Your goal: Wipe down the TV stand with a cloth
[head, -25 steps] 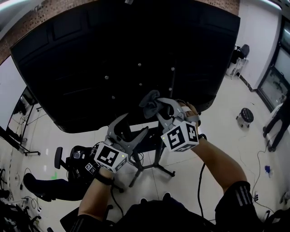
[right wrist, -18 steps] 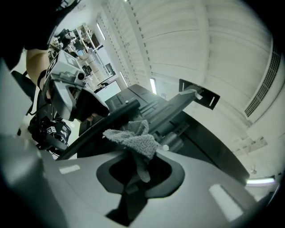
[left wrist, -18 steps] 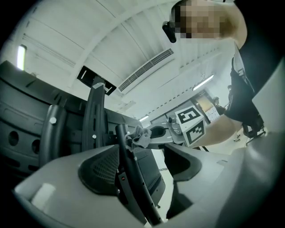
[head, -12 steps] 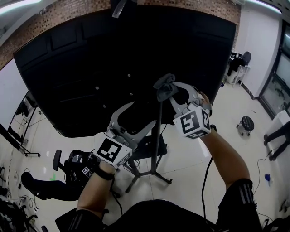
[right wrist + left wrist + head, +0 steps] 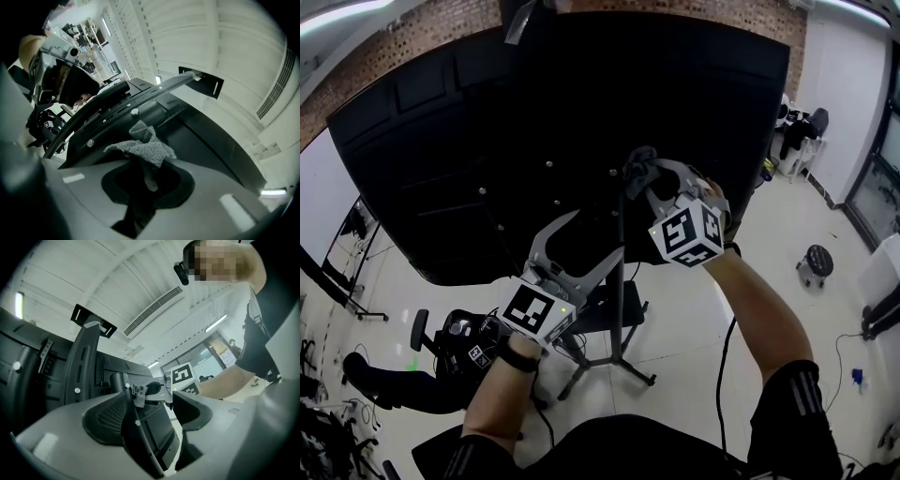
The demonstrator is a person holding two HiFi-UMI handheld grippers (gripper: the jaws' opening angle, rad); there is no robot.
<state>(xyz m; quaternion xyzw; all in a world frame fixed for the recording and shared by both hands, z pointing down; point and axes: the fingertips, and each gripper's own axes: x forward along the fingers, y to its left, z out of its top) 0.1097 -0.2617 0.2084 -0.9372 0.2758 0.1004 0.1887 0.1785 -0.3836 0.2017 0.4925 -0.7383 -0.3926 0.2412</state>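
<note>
Right tool (image 5: pixel 647 185) clamped on the cloth (image 5: pixel 638 168), held high at the TV stand (image 5: pixel 619 300), ready to wipe; left tool (image 5: pixel 592 236) spread apart, gripping nothing.

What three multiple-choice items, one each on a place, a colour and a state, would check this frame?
1. Where is the cloth?
A. On the floor.
B. In the right gripper, held up at the TV's back.
C. Draped over the stool.
2. What colour is the cloth?
A. Red.
B. Yellow.
C. Grey.
3. How is the left gripper?
A. Open.
B. Shut on the cloth.
C. Shut on nothing.
Answers: 1 B, the right gripper view shows its jaws pinching the cloth. 2 C, it looks grey in the head and right gripper views. 3 A, its jaws stand apart in the left gripper view.
</note>
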